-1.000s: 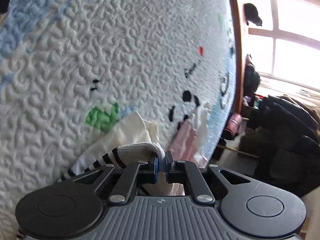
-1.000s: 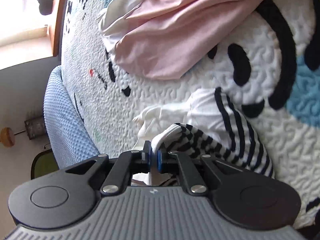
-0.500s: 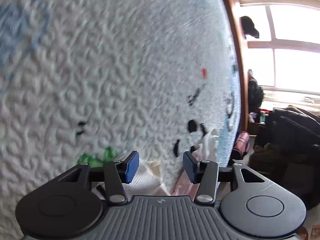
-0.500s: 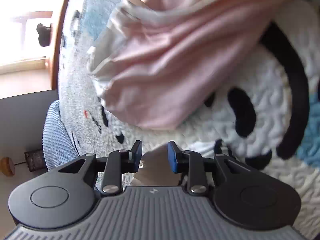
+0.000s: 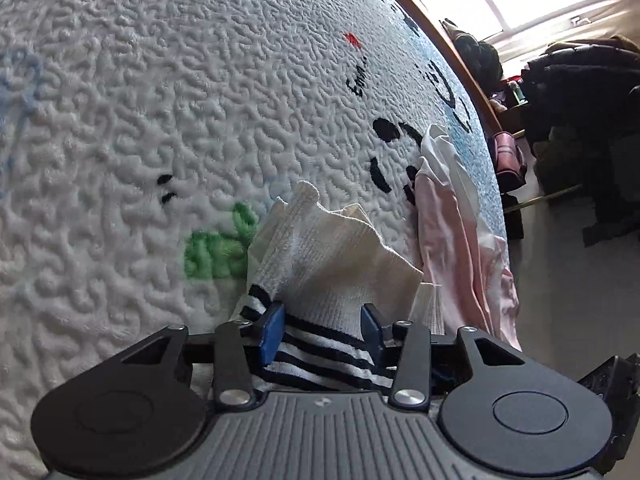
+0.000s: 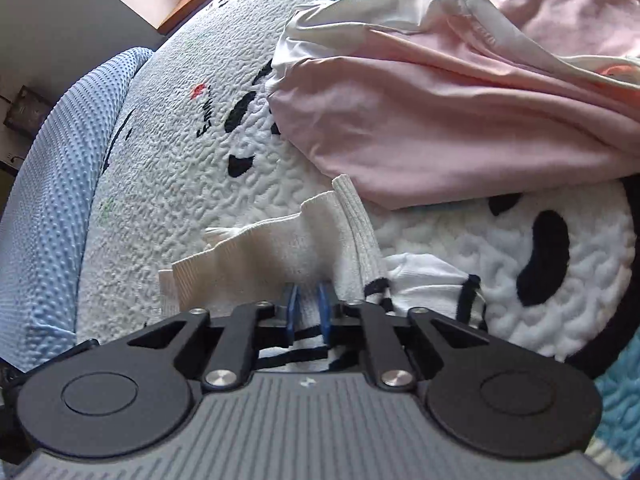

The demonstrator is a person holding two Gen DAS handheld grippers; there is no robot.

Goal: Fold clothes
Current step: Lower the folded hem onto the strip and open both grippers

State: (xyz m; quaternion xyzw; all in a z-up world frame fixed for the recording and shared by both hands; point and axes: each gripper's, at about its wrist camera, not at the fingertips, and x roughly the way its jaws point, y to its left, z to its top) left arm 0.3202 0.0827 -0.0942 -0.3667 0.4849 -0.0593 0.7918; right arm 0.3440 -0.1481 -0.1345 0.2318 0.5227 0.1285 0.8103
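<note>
White socks with black stripes [image 5: 332, 264] lie crumpled on the quilted bedspread [image 5: 160, 100]. My left gripper [image 5: 322, 330] is open, its blue-padded fingers standing either side of the striped part, just over it. In the right wrist view the socks [image 6: 280, 252] lie right in front of my right gripper [image 6: 308, 308], whose fingers stand a narrow gap apart over the striped cloth and hold nothing. A pink and white garment [image 6: 460, 92] lies heaped beyond the socks; it also shows at the right of the left wrist view [image 5: 452, 216].
The bedspread carries panda prints [image 6: 540, 252] and a green patch [image 5: 216, 248]. A blue knobbly pillow [image 6: 60, 184] lies at the bed's left end. The wooden bed edge [image 5: 448, 40] runs past dark clothes [image 5: 580, 92] and a window.
Both grippers were shut on the striped socks a second ago. They let go, swung away, and now stand over the socks lying on the bed.
</note>
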